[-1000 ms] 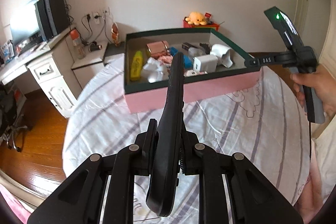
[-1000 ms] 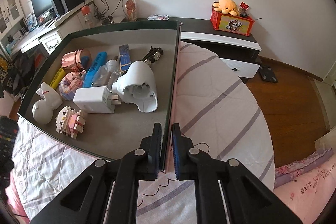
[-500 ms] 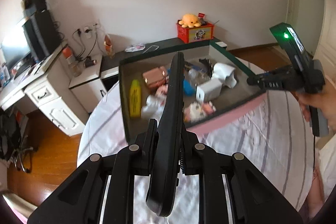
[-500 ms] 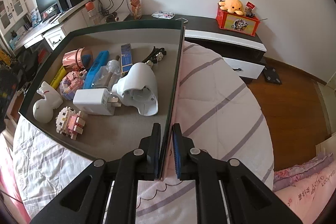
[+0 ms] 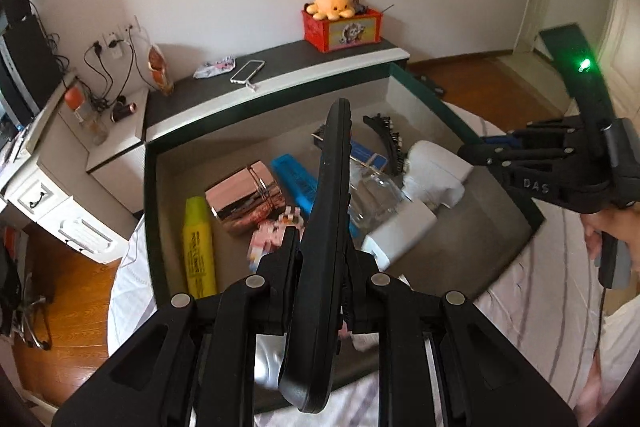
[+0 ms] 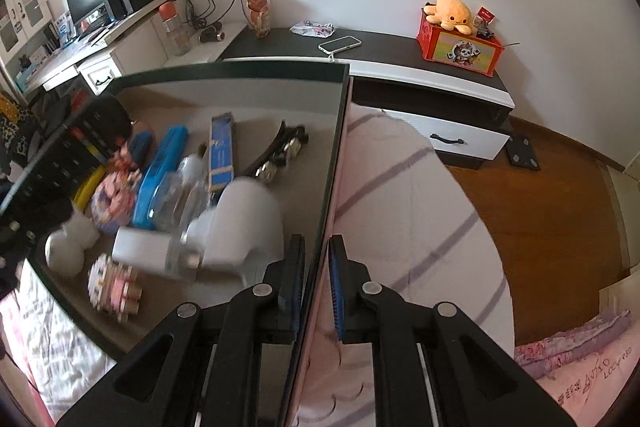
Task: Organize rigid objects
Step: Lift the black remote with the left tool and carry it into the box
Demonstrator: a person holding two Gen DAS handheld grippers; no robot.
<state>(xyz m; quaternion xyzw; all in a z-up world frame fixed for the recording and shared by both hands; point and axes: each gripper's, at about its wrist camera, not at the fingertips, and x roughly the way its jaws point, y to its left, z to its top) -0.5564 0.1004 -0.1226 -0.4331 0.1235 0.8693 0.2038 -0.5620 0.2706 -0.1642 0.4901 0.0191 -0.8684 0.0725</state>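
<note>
Remote held over the box, ready to go in

The left hand-held gripper is clenched on a black remote standing on edge above the box, while the right hand-held gripper pinches the box's right wall, apparently steadying it on the bed. To do this well, I would lower the remote flat toward the barer strip at 12 o'clock along the far wall and let go only once it rests. In the way, near to far: a white charger at 1 o'clock, a yellow marker at 10 o'clock, a pink case, a blue stapler, black clips. Beyond, a phone lies on the dresser.
</note>
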